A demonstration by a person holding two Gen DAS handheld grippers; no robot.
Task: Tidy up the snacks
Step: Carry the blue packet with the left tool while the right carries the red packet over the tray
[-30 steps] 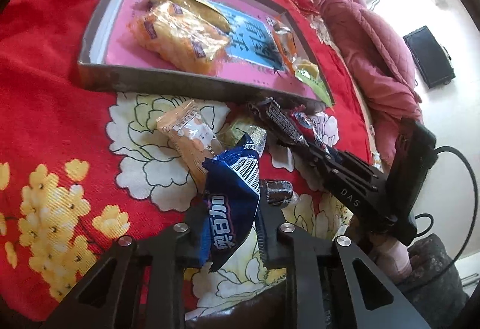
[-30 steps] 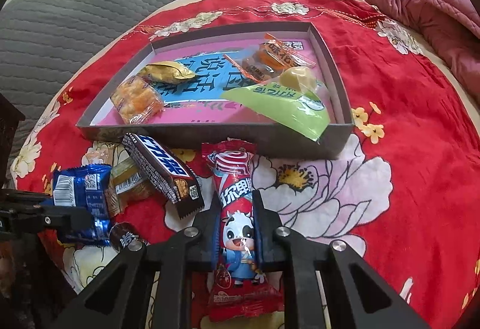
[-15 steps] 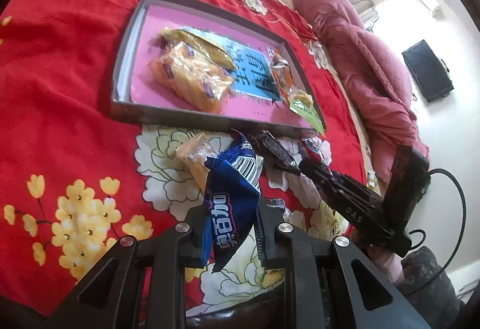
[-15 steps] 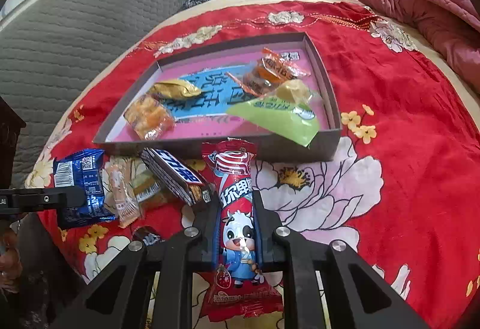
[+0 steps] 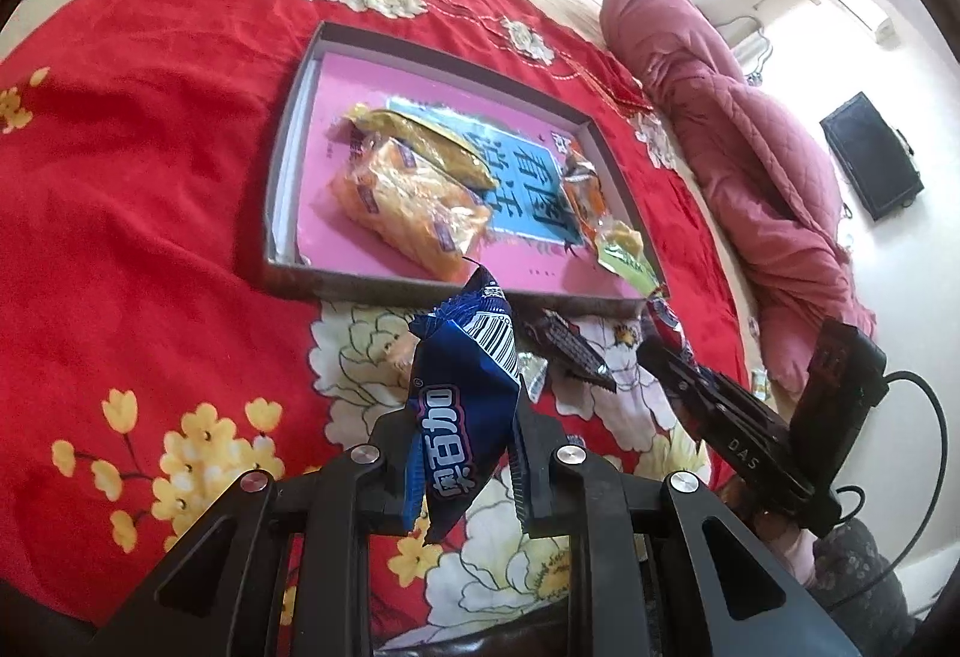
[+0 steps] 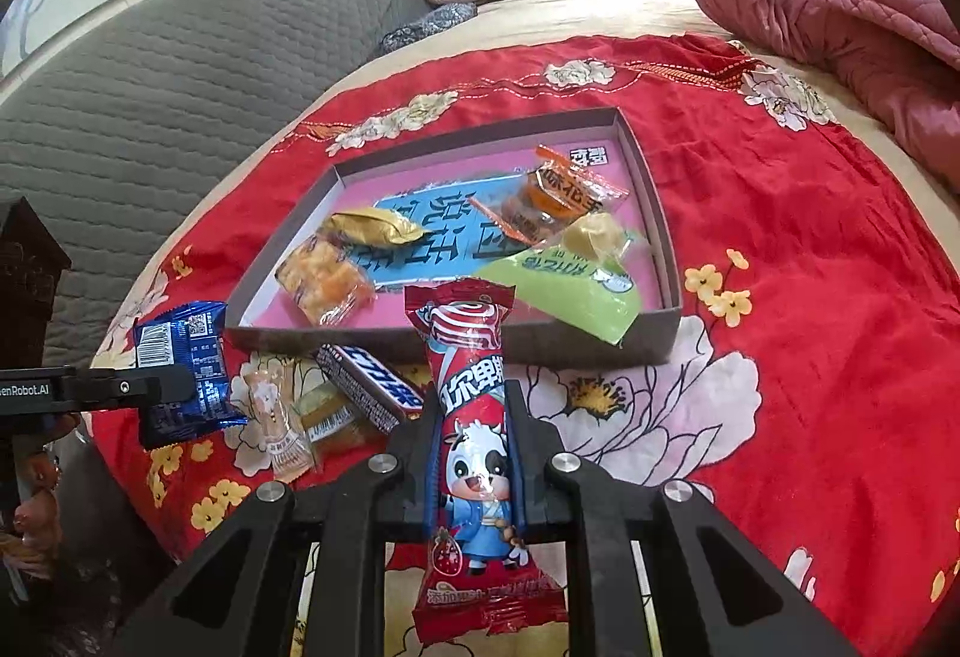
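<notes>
The blue snack packet (image 5: 465, 405) is clamped between the jaws of the left gripper (image 5: 462, 453) and hangs clear above the red flowered bedspread (image 5: 132, 213), its barcoded end pointing toward the near wall of the box (image 5: 282, 189). The red packet with a cartoon cow (image 6: 474, 417) is gripped by the jaws of the right gripper (image 6: 471, 453), its top reaching up in front of the box's near wall in the right wrist view.

Loose on the bedspread just before the box lie a dark chocolate bar (image 6: 369, 378), a clear-wrapped pale snack (image 6: 273, 417) and a yellowish wrapped piece (image 6: 330, 417), all close together between the two grippers. From the left wrist view the blue packet hides part of this cluster.

The shallow grey box with a pink and blue printed floor holds an orange biscuit pack (image 5: 408, 201), a gold-wrapped snack (image 5: 426, 147) beside it, an orange-sealed packet (image 6: 552, 198) toward the far right corner, and a green packet (image 6: 570, 291) whose edge overlaps the near wall.

A pink quilt (image 5: 750, 165) is bunched at the bed's far right side, and a grey padded headboard (image 6: 180, 75) runs along the left.
</notes>
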